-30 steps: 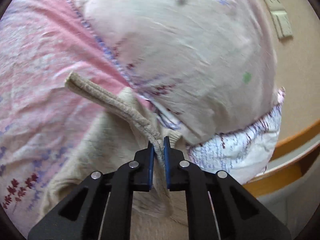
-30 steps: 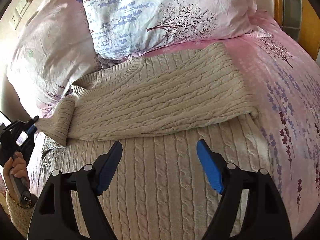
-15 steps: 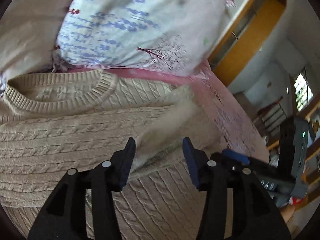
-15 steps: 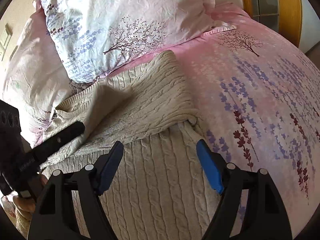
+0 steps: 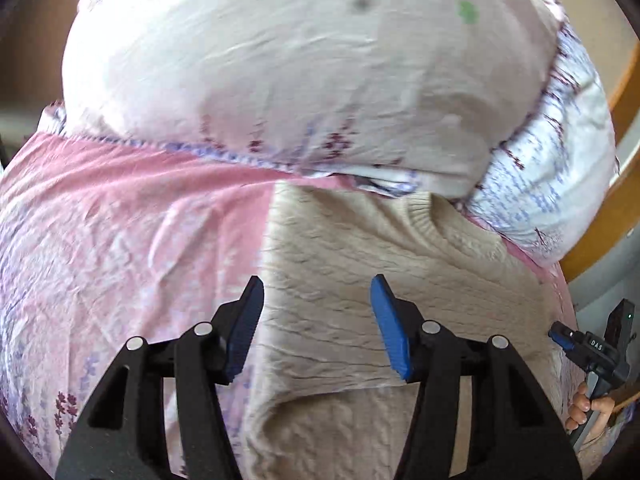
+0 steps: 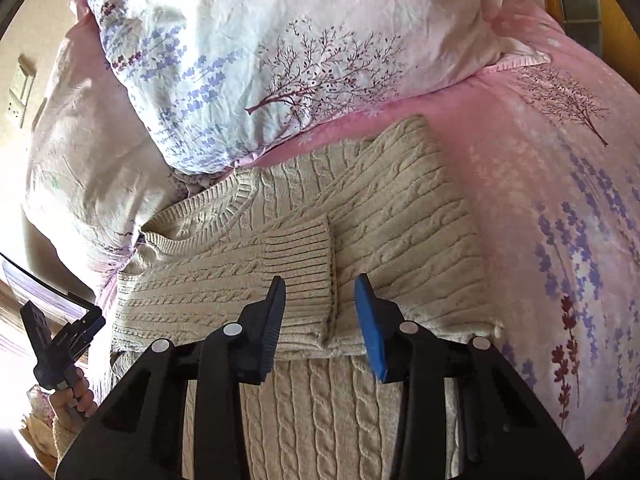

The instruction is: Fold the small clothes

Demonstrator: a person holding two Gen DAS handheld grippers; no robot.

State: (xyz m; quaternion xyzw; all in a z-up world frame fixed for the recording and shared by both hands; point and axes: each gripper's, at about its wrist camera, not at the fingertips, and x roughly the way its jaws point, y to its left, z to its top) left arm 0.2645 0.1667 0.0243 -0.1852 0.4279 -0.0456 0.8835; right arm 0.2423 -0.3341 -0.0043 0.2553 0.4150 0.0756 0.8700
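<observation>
A cream cable-knit sweater [image 6: 384, 240] lies flat on the pink floral bedsheet [image 6: 560, 184], collar toward the pillows. Both sleeves are folded across its chest; the ribbed cuff [image 6: 300, 256] of one lies on top near the middle. It also shows in the left wrist view [image 5: 340, 280]. My right gripper [image 6: 320, 312] is open and empty, just above the cuff. My left gripper [image 5: 316, 328] is open and empty, over the sweater's left shoulder area. The left gripper also shows at the far left in the right wrist view [image 6: 60, 344], and the right gripper at the right edge in the left wrist view [image 5: 592, 356].
Two floral pillows [image 6: 280, 52] lie against the sweater's collar at the head of the bed. A wooden bed frame [image 5: 600, 216] runs along the right side. A wall socket plate [image 6: 18, 92] is on the wall at left.
My left gripper carried the sleeve across the sweater, let it go and pulled back to the left side, now open. My right gripper stayed open and moved closer over the folded cuff.
</observation>
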